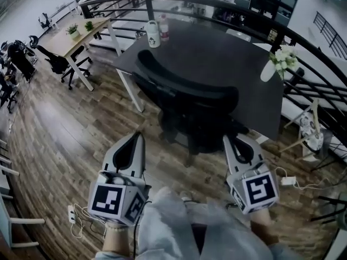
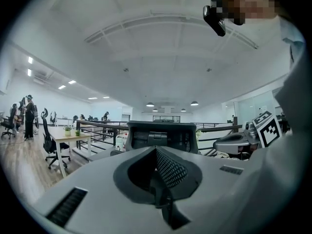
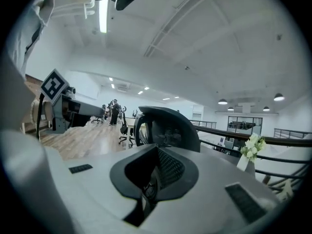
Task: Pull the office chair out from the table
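Note:
A black office chair (image 1: 184, 88) stands pushed in at the dark table (image 1: 217, 50), its curved backrest toward me. In the left gripper view the chair (image 2: 161, 136) is straight ahead, and in the right gripper view the chair (image 3: 168, 126) is ahead and slightly left. My left gripper (image 1: 140, 136) is low at the chair's left, shut and empty, short of the chair. My right gripper (image 1: 228, 140) is at the chair's right near its base, also shut with nothing held. Both point roughly level toward the chair. The chair's seat and base are mostly dark and hard to make out.
On the table stand a white cup (image 1: 153, 34), a bottle (image 1: 164, 27) and a vase of white flowers (image 1: 279, 61). A curved black railing (image 1: 303, 37) runs behind. A wooden desk (image 1: 70, 39) with chairs is far left. Power strips (image 1: 71, 214) and cables lie on the floor.

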{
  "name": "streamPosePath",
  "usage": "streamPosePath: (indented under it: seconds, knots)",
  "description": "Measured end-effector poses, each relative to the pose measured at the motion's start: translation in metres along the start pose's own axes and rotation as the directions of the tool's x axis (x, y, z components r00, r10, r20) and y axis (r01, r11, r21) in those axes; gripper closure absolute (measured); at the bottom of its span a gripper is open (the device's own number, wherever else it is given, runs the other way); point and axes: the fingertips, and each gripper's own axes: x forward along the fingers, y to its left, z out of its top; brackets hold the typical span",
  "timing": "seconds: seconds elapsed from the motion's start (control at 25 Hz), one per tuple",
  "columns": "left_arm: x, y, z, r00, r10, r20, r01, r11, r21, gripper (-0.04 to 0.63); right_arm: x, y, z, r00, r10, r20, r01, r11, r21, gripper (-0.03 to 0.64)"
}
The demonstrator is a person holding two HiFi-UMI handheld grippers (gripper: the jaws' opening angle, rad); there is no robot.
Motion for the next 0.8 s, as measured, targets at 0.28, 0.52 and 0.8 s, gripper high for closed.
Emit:
streamPosePath:
  seconds: [0.28,0.52,0.8]
  knots:
    - [0.031,0.019,0.011,0.993,-0.107,0.049,0.106,0.994,0.032,0.583,0.001,-0.015,-0.011,0.992,-0.108,-0.065,0.105,0.994,-0.041,0.612]
    - [0.059,0.039,0.009,0.978,-0.206,0.04,0.2,0.971,0.129,0.581,0.004,-0.014,-0.018,0.976,-0.185,-0.114,0.177,0.981,-0.08,0.609]
    - [0.089,0.072,0.007,0.96,-0.275,0.041,0.247,0.911,0.329,0.581,0.02,-0.014,-0.025,0.944,-0.275,-0.183,0.235,0.948,-0.213,0.526]
